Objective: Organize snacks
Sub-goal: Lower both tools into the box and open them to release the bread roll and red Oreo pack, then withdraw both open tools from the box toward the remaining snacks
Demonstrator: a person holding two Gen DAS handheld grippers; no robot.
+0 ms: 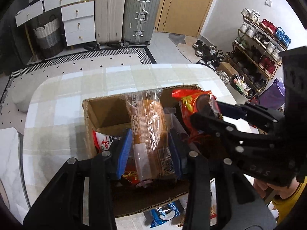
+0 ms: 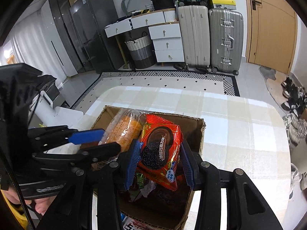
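You see the brown cardboard box (image 2: 199, 134) on a tablecloth (image 2: 230, 115) checked in pale beige and white. Your right gripper (image 2: 160, 163), black with blue pads, frames a red cookie packet (image 2: 160, 153) printed with a dark brown biscuit. Your left gripper (image 1: 151, 153), black and blue too, frames a clear wrapper over an orange-brown bun (image 1: 149, 126). Beyond lie a cream rug (image 2: 163, 82) with black dots and a black-and-white border, white drawers (image 2: 167, 42), and beige and silver suitcases (image 2: 209, 38).

both wrist views look steeply down, close over the same cardboard box (image 1: 107, 113) (image 2: 199, 134).
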